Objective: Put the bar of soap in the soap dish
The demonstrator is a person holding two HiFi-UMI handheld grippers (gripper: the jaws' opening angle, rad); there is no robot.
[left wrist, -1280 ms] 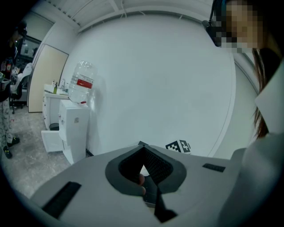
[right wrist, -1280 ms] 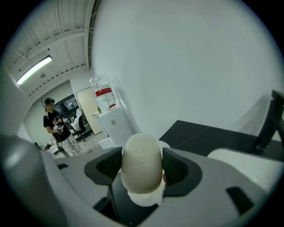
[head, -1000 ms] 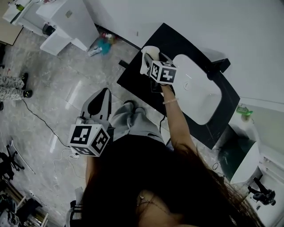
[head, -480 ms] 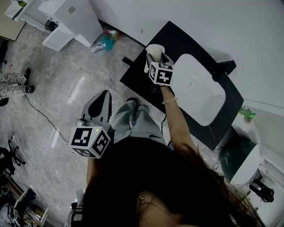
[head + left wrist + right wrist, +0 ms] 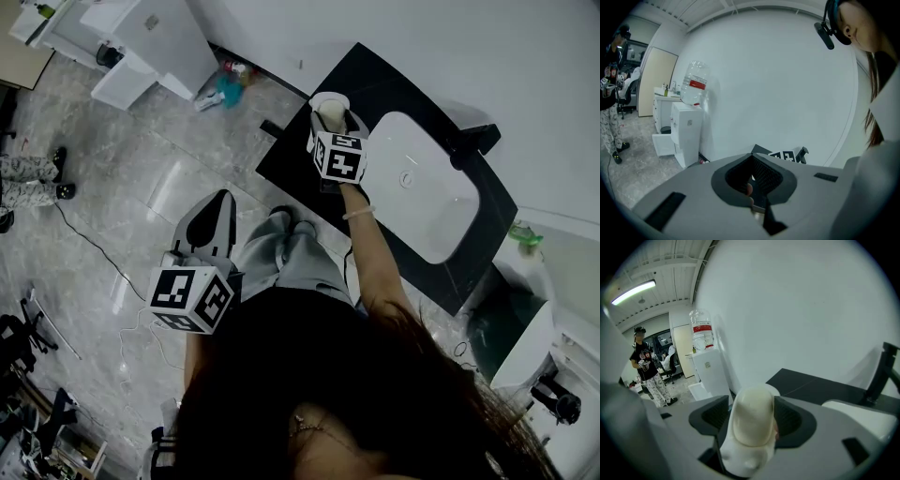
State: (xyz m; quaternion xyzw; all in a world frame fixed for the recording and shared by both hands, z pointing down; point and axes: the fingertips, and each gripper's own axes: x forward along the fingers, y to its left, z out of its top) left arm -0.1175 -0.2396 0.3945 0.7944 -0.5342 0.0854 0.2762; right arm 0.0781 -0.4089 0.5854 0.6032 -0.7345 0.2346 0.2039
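Observation:
My right gripper (image 5: pixel 329 120) is shut on a cream bar of soap (image 5: pixel 328 116) over the near-left corner of the black counter (image 5: pixel 375 89). A white rounded rim, the soap dish (image 5: pixel 327 97), shows just beyond the soap. In the right gripper view the bar of soap (image 5: pixel 752 420) stands on end between the jaws and hides most of the soap dish (image 5: pixel 774 390) behind it. I cannot tell whether soap and dish touch. My left gripper (image 5: pixel 213 217) hangs low over the floor, shut with nothing in it. Its dark pads (image 5: pixel 761 176) meet.
A white sink basin (image 5: pixel 424 199) is set in the counter, with a dark faucet (image 5: pixel 474 141) at its back. A white water dispenser (image 5: pixel 707 369) stands left of the counter against the wall. A person (image 5: pixel 647 366) stands far off. Cables lie on the grey floor (image 5: pixel 103 234).
My right gripper has edged a little further over the counter corner with the soap in it. The left gripper has stayed where it was.

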